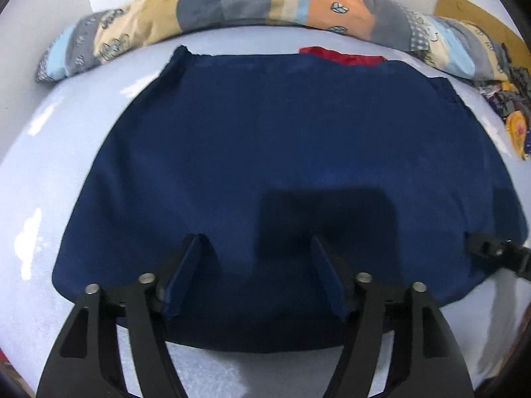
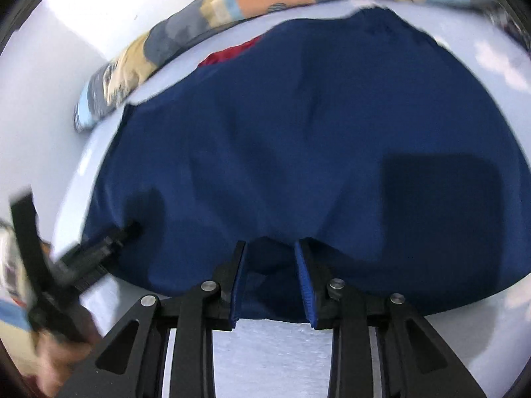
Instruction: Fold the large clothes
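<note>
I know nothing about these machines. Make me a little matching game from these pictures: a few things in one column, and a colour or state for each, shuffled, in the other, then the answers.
Things:
1. navy garment
2. patchwork quilt
3. left gripper
4. red fabric

Descriptions:
A. rolled up along the far edge of the surface
B. jaws standing wide apart over the cloth
C. peeking out from under the far hem
D. spread flat across the pale surface

Pairs: 1-D, 2-A, 3-B, 4-C
</note>
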A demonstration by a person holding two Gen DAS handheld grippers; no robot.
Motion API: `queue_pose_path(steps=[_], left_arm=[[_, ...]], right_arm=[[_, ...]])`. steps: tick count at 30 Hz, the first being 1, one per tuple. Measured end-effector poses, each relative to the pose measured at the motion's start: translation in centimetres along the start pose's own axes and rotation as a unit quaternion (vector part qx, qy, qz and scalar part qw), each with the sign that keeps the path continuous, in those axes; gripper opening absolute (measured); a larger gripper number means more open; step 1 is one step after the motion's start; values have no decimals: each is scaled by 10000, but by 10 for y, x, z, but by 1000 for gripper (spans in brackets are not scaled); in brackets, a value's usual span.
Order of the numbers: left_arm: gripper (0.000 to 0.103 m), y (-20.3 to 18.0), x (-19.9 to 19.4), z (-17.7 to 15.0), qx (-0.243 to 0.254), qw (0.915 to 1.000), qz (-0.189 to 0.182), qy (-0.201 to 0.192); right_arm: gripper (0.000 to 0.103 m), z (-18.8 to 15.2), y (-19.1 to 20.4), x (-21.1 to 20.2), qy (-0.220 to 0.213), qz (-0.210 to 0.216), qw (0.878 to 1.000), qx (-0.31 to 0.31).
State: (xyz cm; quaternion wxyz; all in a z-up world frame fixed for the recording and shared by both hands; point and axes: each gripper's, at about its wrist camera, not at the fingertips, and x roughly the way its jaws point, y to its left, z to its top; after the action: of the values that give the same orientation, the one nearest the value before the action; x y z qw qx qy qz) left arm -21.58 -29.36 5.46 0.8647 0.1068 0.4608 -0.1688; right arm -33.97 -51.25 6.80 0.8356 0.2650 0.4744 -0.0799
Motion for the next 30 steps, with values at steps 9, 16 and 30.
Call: queue_pose_path(steps=[9,16,30], left_arm=[[93,-18,1,-11,-537,9954,717,-349],[98,-17,5,-8,-609,9951,731,-286],[101,-17,4,-9,-502,9964,624,-262]], right_arm=[[37,-1,13,2,51,-215,9992,-343],[39,-1,47,-2,-341,-255,9932,-1084],[34,6,55,22,-222,-448,9913,-1218]])
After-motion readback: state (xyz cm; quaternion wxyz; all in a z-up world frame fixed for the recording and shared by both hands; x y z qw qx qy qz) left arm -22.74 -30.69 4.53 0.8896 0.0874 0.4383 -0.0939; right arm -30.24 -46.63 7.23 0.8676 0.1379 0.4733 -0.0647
